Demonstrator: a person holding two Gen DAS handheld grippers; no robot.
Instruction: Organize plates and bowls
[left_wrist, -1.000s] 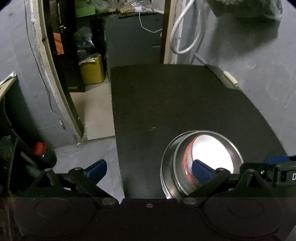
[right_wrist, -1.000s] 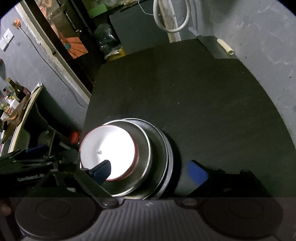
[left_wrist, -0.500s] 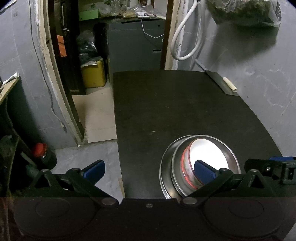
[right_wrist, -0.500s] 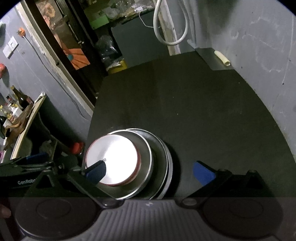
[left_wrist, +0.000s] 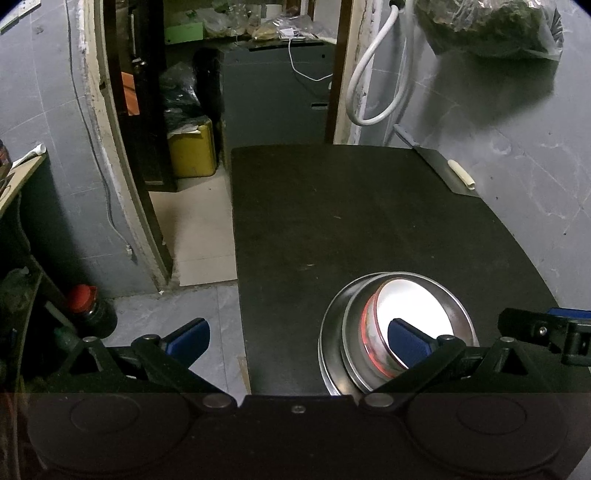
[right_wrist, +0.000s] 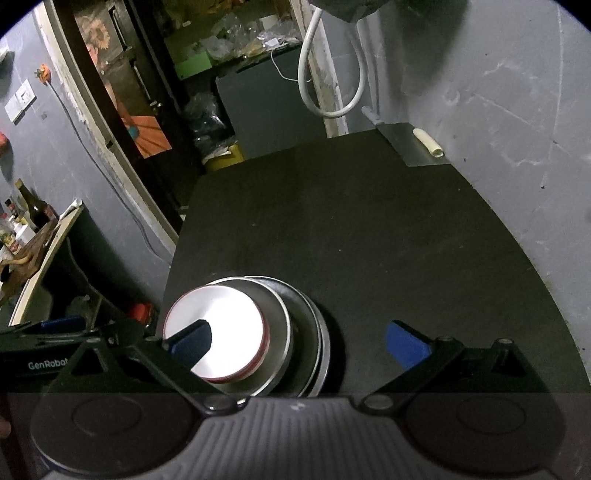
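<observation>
Both wrist cameras looked forward and down along their open blue fingers at the black table (left_wrist: 369, 221), toward the doorway beyond its far edge. The left view sat at the table's near left corner, with the dish stack (left_wrist: 397, 328) low and right of centre behind its right finger; the right view sat further right, with the stack (right_wrist: 243, 332) low and left. They shared the stack, the tabletop, the white hose (left_wrist: 373, 85) and the yellow box (left_wrist: 192, 147).
</observation>
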